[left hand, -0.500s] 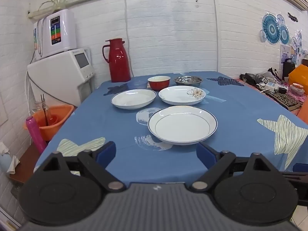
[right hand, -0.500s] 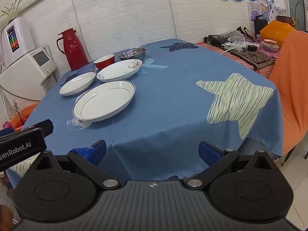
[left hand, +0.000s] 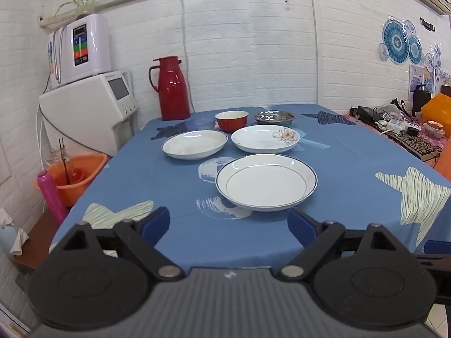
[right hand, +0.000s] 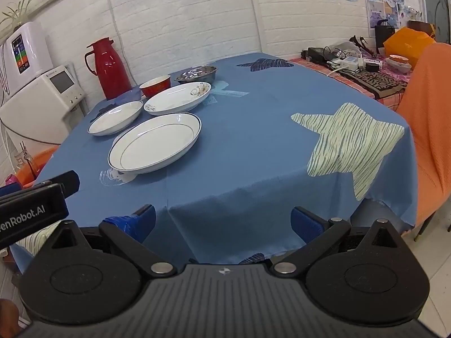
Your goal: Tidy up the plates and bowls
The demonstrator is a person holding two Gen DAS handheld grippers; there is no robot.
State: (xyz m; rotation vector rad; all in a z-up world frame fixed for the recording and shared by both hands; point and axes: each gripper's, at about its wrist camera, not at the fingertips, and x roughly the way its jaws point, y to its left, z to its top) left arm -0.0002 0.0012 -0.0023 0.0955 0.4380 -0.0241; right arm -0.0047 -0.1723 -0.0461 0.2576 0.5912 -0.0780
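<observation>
A: Nothing much has moved since half a second back. Both views match, dishes same spots.

B: Grippers?

A: I've got the left gripper point(left hand: 228, 225) spread wide, nothing between the pads, hovering at the near table edge just short of the big rimmed plate point(left hand: 266, 181). My right gripper point(right hand: 222, 225) is also wide apart, empty, off the tablecloth point(right hand: 267, 140) corner.

B: Dish layout?

A: Big plate nearest. Behind it, side by side: plain white plate point(left hand: 194, 144) on the left, flower-print plate point(left hand: 265, 138) on the right, apart from each other. Back row: small blue bowl point(left hand: 199, 124), red bowl point(left hand: 231, 120), steel bowl point(left hand: 274, 117). Nothing stacked.

B: Other stuff?

A: Red thermos point(left hand: 172, 88) at the far corner, orange chair point(right hand: 428, 129) on the right side.
</observation>
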